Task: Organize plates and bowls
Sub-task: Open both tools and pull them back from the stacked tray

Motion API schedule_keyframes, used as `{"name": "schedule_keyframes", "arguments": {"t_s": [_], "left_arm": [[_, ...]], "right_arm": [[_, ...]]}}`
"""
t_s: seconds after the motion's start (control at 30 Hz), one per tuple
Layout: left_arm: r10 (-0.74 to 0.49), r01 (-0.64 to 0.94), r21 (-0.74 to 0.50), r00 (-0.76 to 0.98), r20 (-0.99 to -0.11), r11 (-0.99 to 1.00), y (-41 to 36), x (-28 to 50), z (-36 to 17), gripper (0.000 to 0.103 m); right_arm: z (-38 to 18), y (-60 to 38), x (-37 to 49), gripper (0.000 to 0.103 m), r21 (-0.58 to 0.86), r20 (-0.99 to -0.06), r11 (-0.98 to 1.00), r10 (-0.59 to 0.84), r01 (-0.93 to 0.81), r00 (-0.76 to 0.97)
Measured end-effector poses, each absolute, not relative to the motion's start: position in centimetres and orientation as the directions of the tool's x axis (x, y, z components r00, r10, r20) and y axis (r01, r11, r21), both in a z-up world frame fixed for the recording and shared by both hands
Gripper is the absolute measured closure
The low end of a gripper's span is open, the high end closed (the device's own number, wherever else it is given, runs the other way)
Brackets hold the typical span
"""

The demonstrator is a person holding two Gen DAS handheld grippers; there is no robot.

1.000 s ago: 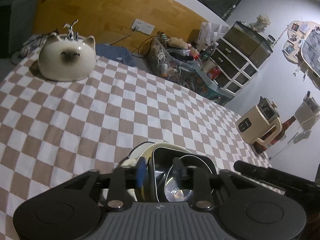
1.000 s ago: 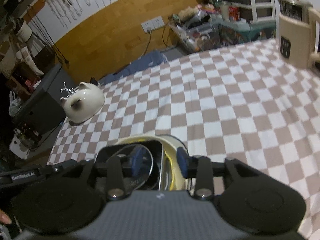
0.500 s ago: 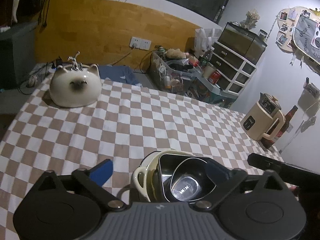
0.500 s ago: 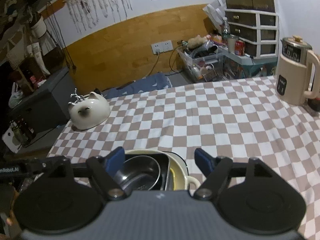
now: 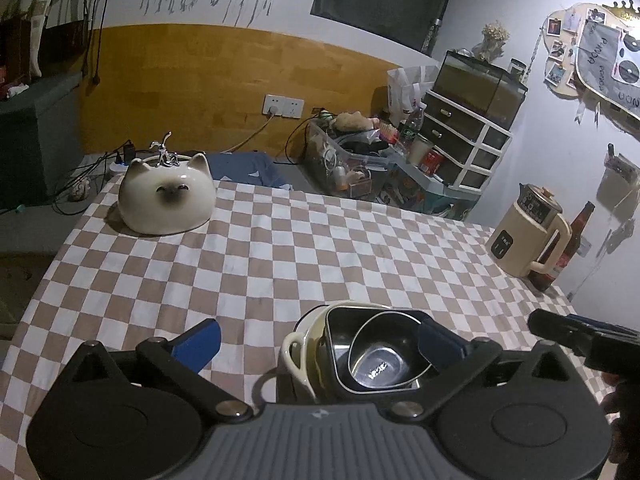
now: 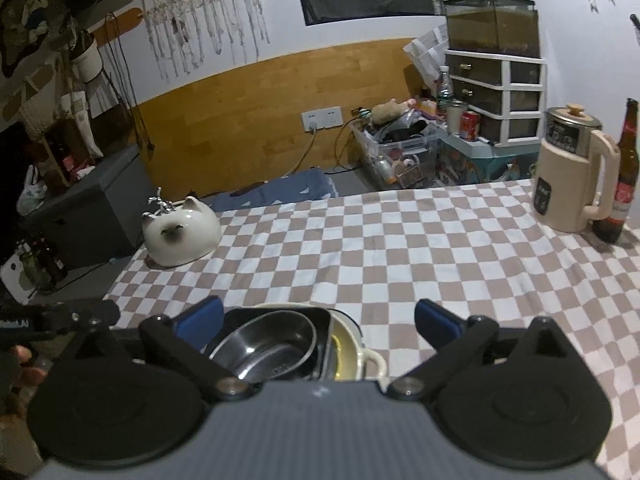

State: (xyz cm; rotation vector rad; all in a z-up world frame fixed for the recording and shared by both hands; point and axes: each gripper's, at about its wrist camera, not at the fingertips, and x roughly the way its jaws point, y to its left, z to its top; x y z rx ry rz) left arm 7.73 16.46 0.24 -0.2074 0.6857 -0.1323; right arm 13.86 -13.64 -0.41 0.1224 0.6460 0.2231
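Nested stack (image 5: 372, 352): steel bowl (image 6: 268, 346) in dark square dish in cream pot | near edge of checkered worktop (image 5: 280, 256) | left gripper (image 5: 320, 340), right gripper (image 6: 316, 320): jaws just opened wide, holding nothing.

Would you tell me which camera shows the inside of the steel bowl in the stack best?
The left wrist view: the steel bowl shows its whole rim and shiny bottom. In the right wrist view the same bowl is partly cut off behind the gripper body.

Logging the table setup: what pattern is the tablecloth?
Tan and white checks on the tablecloth, clearest in the left wrist view.
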Motion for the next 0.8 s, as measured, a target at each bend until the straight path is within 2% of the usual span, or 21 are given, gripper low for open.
{"name": "schedule_keyframes", "arguments": {"t_s": [0.27, 0.8], "left_arm": [[-0.149, 0.047, -0.175, 0.761, -0.632, 0.984, 15.8, 6.6, -0.4, 0.0], [-0.137, 0.048, -0.144, 0.695, -0.706, 0.988, 14.8, 5.3, -3.2, 0.0]], "right_arm": [[-1.1, -14.3, 12.4, 0.001, 0.15, -0.6, 0.98, 0.194, -0.129, 0.776], [-2.6, -13.7, 10.5, 0.001, 0.099, -0.649, 0.984, 0.175, -0.146, 0.74]]}}
